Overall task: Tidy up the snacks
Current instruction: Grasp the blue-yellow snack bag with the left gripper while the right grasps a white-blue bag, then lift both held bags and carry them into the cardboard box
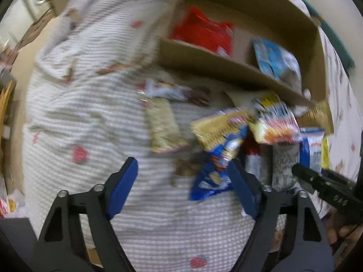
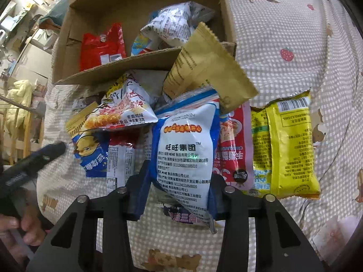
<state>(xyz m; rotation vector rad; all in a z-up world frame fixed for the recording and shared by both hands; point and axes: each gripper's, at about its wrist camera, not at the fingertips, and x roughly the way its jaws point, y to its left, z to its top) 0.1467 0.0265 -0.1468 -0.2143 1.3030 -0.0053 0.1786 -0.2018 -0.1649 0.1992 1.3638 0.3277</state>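
Observation:
Snack packets lie heaped on a checked bedspread in front of an open cardboard box. My right gripper is shut on a white and blue packet, its blue pads pressing the packet's two sides. Around it lie a yellow packet, a red one and a tan one. The blurred left wrist view shows my left gripper open over the cloth, a blue and yellow packet touching its right finger. Inside the box are a red packet and a light blue one.
The bedspread stretches bare to the left of the heap. A hand holds a black tool body at the lower left. Beyond the bed's left edge stand shelves and cluttered boxes.

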